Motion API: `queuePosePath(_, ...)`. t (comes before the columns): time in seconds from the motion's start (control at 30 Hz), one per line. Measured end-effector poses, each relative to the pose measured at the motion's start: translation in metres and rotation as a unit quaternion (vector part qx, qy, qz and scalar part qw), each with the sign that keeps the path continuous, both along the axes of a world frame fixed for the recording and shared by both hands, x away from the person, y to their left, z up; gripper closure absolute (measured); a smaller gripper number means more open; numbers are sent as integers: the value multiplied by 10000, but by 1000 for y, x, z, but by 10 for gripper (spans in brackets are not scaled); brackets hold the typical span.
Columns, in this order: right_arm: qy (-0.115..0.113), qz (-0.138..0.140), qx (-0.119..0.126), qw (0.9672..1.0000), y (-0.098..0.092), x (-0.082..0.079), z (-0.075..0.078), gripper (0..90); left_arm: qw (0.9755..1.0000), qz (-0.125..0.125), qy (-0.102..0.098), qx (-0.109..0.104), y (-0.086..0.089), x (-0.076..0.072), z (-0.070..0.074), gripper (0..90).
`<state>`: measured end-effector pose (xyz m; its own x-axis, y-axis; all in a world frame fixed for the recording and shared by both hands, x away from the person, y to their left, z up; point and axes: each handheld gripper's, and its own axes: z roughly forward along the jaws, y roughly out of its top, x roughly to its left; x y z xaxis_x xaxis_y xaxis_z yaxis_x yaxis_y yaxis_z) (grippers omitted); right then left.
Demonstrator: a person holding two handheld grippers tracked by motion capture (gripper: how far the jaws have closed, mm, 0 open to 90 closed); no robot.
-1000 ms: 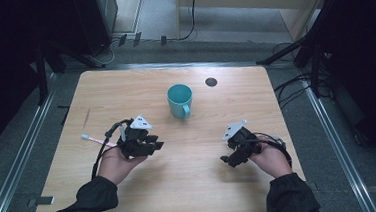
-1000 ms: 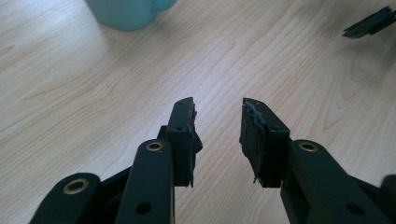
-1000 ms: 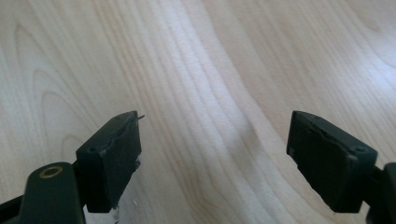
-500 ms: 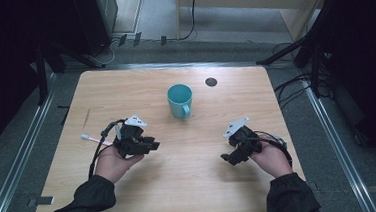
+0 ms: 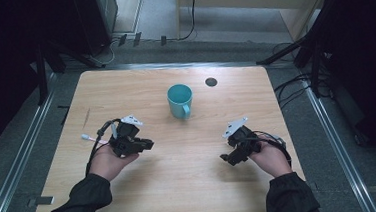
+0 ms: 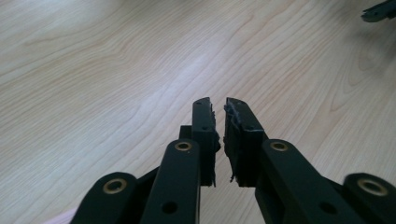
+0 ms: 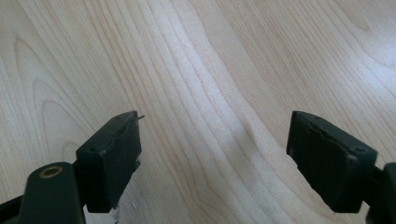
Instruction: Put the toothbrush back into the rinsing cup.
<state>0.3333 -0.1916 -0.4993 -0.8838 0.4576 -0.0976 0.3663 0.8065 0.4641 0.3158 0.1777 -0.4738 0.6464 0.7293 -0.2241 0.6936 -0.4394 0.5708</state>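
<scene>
Wood-grain table (image 5: 181,186), smooth, bare between the hands. Teal mug (image 5: 180,100) stands upright at far centre, glossy ceramic, handle toward the near side. It's ahead-right of the left gripper (image 5: 146,145), ahead-left of the right gripper (image 5: 225,158); left looks slightly nearer. Left jaws have just been closing, nearly pressed together on nothing; right spread wide, empty.

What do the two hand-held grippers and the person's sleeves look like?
Both grippers, left gripper and right gripper, are black with two flat black jaws, brass-coloured pivot rivets, a grey three-cornered plate on top and a trailing black cable. The sleeves are dark.
</scene>
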Motion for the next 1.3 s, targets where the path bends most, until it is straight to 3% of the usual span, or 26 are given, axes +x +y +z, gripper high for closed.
queuePosePath(0.23,28,-7,-27,10000,1,0,-1,178,9995,219,143,200,17,8,5,872)
queuePosePath(0.37,35,21,-54,10000,1,0,-1,178,9965,516,340,570,28,17,8,885)
queuePosePath(0.5,52,25,-67,10000,2,0,-2,178,9945,596,544,674,32,22,5,888)
queuePosePath(0.57,54,29,-72,10000,2,0,-2,178,9926,627,757,718,36,27,3,888)
queuePosePath(0.63,63,41,-81,9999,2,0,-2,179,9914,652,805,803,37,31,0,889)
queuePosePath(0.83,57,68,-95,9999,2,0,-2,178,9850,861,1138,974,43,40,-12,890)
queuePosePath(1.07,83,79,-115,9999,2,0,-3,179,9806,953,1314,1097,45,46,-20,892)
queuePosePath(1.3,95,75,-126,9998,2,0,-3,178,9786,970,1371,1188,46,47,-24,892)
